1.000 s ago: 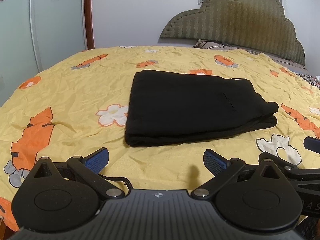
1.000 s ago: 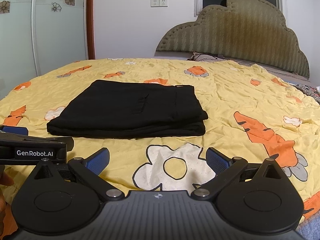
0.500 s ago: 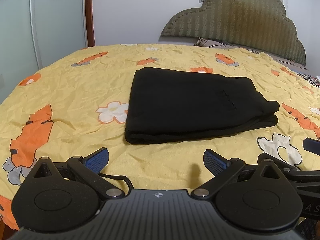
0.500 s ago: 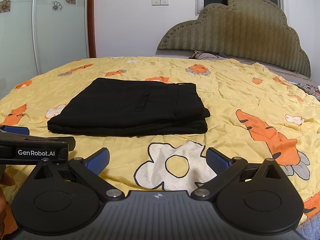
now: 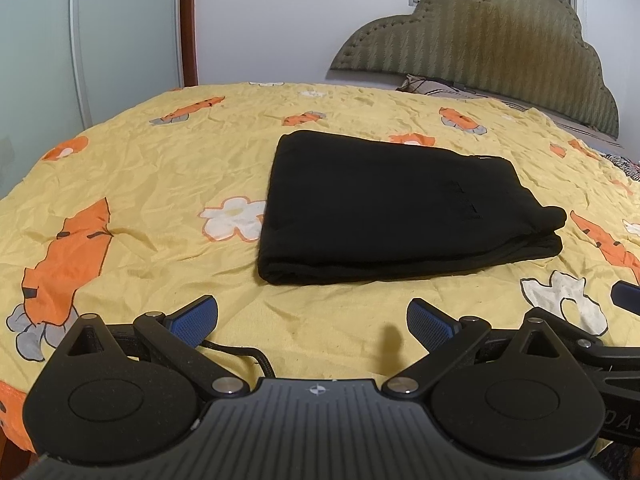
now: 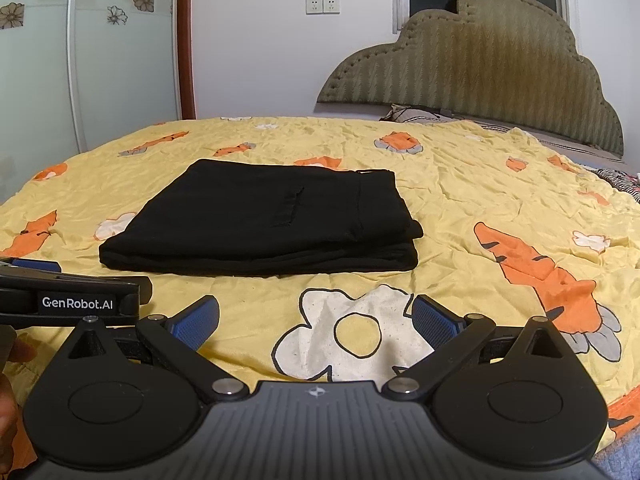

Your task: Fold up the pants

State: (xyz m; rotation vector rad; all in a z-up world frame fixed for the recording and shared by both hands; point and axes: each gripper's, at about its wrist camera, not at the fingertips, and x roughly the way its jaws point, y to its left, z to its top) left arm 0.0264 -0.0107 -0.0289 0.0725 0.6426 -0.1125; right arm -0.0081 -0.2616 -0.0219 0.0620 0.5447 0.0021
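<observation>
A bed (image 5: 132,184) under a yellow sheet printed with flowers and carrots carries the black pants (image 5: 396,210), folded into a flat stacked rectangle near the middle. The long axis runs left to right across both views, layered edges toward the cameras. The left tongs (image 5: 313,318) and right tongs (image 6: 316,320) hover spread wide, holding nothing, clear of the pants.

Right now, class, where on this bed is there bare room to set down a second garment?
Free: the yellow bedspread right of the folded black pants, toward the headboard; also the strip left of them. Crowded: the near edge, where the open left tool and right tool sit.
</observation>
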